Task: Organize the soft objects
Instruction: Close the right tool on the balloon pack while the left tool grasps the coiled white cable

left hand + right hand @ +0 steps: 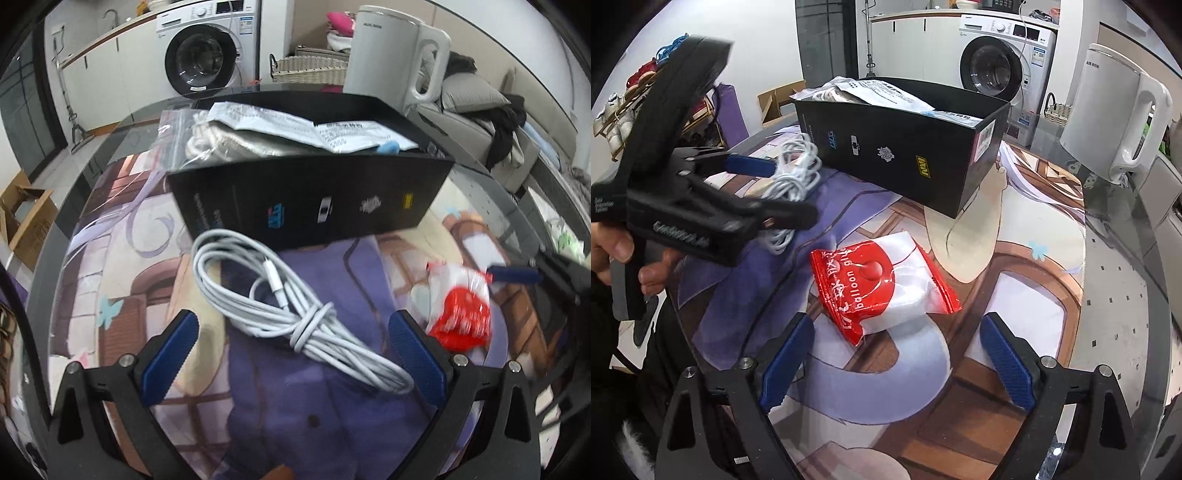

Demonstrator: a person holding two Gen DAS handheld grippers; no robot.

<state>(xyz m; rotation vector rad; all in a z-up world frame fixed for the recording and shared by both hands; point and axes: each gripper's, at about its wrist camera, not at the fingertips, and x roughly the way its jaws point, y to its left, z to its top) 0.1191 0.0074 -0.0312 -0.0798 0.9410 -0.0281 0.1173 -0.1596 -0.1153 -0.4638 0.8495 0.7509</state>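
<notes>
1. The left gripper pointed down at a round glass table covered by a printed cartoon mat. Its jaws stood wide apart and held nothing.
2. A coiled white charging cable lay on the mat between the left gripper's blue pads, touching neither. One end of the coil reached close to the right-hand pad.
3. Just beyond the cable stood an open black cardboard box with small logos printed on its near wall. Inside it lay a clear zip bag with a pale cord, and folded printed paper sheets on top.
4. A red and white packet marked "balloon glue" lay on the mat to the right of the cable, near the box's right corner.
5. The right gripper hung over that packet with its jaws spread wide. The packet lay just ahead of the pads, free of both, so nothing was gripped.
6. In the right wrist view a person's hand held the left gripper's black handle at the left of the scene.
7. A white electric kettle stood on the far right of the table.
8. A white front-loading washing machine and a wicker basket stood against the far wall.
</notes>
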